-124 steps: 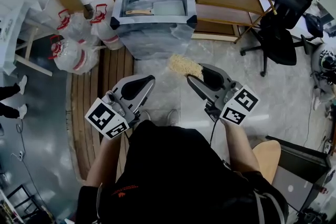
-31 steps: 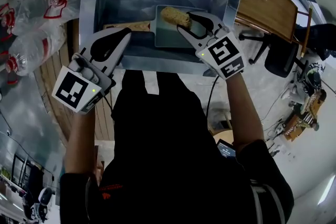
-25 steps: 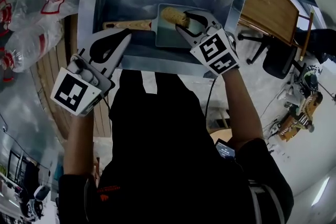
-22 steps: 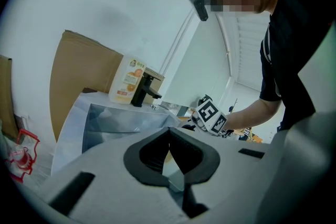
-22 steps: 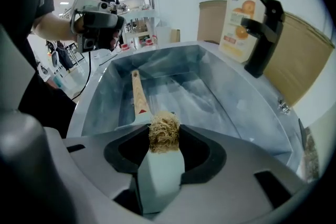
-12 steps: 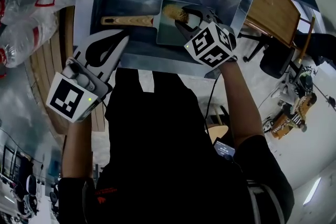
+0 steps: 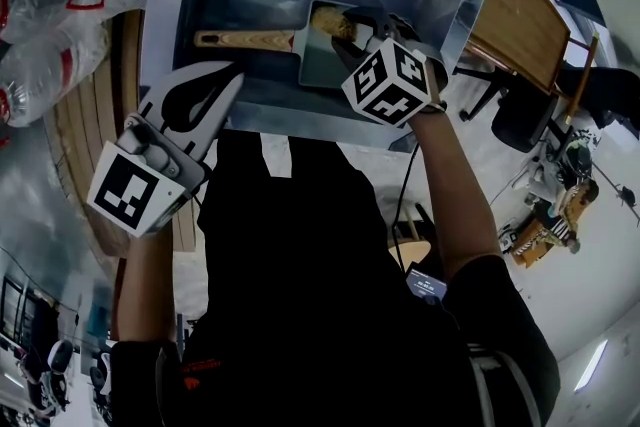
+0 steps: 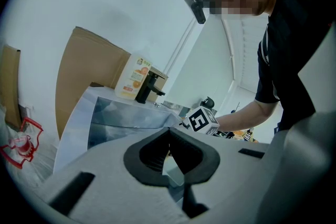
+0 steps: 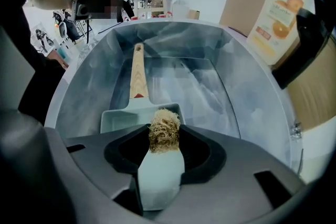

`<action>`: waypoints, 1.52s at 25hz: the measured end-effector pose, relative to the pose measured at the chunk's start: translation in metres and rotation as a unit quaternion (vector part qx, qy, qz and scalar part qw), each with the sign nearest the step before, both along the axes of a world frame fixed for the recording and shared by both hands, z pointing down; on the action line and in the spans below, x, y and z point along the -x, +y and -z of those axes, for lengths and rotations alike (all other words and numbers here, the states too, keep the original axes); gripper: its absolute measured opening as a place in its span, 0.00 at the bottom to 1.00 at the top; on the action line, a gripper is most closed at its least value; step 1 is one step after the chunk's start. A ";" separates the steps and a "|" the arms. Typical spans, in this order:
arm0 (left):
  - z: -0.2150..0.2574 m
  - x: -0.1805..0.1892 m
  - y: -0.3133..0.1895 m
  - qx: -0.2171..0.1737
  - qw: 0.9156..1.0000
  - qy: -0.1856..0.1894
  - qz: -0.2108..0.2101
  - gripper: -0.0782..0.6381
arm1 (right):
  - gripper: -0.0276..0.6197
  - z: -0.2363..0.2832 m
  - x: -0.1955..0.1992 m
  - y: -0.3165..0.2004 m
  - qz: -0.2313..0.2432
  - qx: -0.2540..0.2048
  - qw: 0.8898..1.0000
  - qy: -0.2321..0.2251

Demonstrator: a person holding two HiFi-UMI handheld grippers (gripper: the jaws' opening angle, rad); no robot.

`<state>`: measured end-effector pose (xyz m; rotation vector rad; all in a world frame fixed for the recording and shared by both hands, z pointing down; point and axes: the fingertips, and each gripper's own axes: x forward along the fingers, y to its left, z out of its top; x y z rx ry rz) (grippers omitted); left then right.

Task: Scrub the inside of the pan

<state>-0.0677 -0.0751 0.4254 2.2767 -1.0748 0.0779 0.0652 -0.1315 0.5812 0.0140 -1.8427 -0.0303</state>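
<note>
I had the scrubber (image 9: 164, 131), a wad of tan fibres, pinched between the jaws of my right gripper (image 7: 350, 25), and it hung over the near end of the pan (image 9: 119, 119). The pan was a pale green square one, lying flat on the floor of the sink (image 9: 226, 86) with its wooden handle (image 9: 137, 73) pointing away from that gripper. I judged I was at the very start of the scrubbing: the wad was at the pan's near rim, but I could not tell whether it was pressing on the bottom. My left gripper (image 8: 169, 131) was outside the basin by the sink's near edge, its jaws brought together on nothing, well apart from the handle. The next move, as I saw it, called for pushing the wad down onto the inner surface and working it across, and the loose pan might slide unless the left gripper steadied that handle.
</note>
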 end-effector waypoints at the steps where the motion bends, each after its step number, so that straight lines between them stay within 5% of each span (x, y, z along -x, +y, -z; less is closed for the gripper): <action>1: 0.000 0.000 0.000 -0.001 1.000 0.000 -0.001 0.13 | 0.31 0.000 -0.001 0.000 0.001 0.000 1.000 0.004; 30: 0.001 -0.019 -0.011 -0.006 1.000 0.011 -0.015 0.13 | 0.31 -0.003 -0.084 -0.020 0.009 -0.023 0.985 0.168; 38: 0.009 -0.007 -0.005 -0.011 1.000 0.006 -0.012 0.13 | 0.31 0.014 -0.062 -0.012 0.002 -0.027 0.991 0.132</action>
